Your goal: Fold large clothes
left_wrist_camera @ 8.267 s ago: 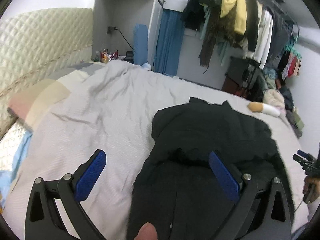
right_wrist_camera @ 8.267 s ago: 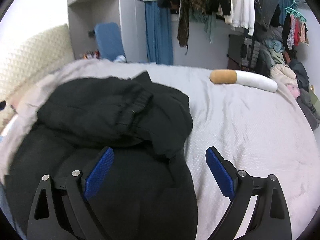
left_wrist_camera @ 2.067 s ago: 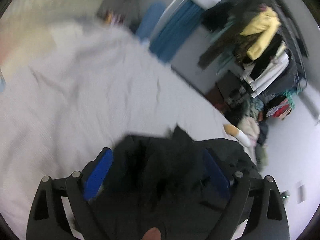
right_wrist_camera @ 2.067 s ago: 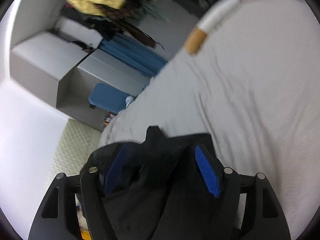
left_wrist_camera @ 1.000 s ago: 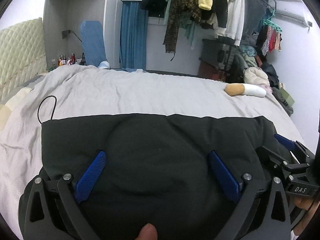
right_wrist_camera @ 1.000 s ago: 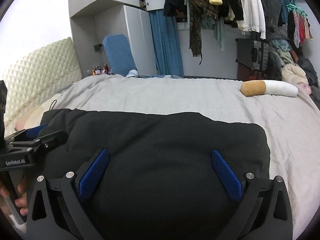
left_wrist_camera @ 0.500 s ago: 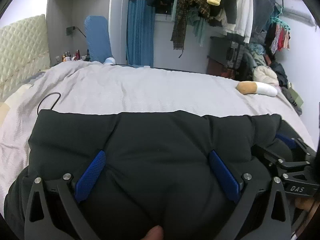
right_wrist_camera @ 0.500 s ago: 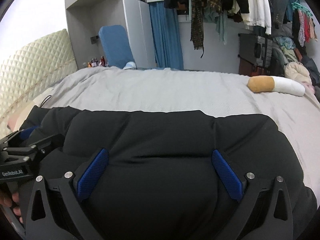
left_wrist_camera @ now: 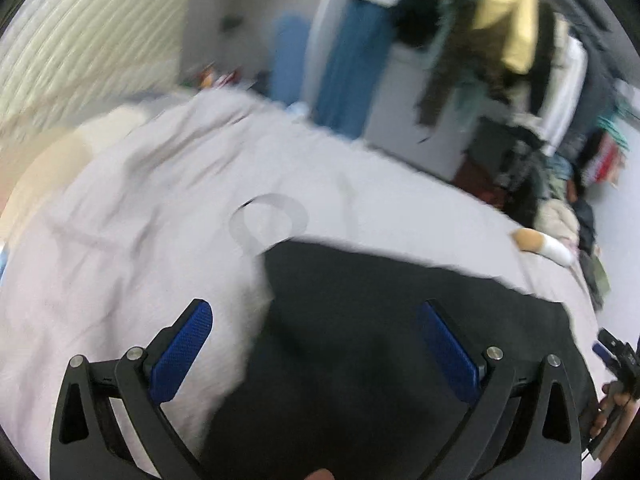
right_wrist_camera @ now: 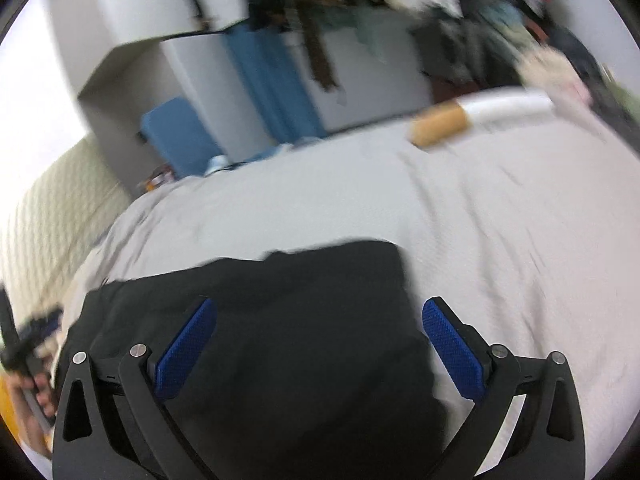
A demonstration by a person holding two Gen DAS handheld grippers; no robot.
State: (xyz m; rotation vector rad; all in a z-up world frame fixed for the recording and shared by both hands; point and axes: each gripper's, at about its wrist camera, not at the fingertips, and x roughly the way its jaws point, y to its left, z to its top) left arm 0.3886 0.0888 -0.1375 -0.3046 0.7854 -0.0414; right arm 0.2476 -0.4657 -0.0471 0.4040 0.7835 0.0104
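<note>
A black padded garment is seen lying folded into a broad dark block on the pale grey bedspread of a bed; its far edge runs roughly straight across in both views, and one far corner shows squared off in the right wrist view. The left gripper is held with its blue-padded fingers spread wide and nothing between them but the garment below; whether the fingers touch the fabric cannot be told, the view being blurred. The right gripper is likewise spread wide over the garment, with its right finger over bare bedspread just beside the garment's edge. A looped cable is seen on the bedspread just beyond the garment's far corner; a cigarette-shaped bolster pillow lies well apart, near the bed's far edge. A quilted headboard, a blue curtain and hanging clothes are seen behind the bed.
</note>
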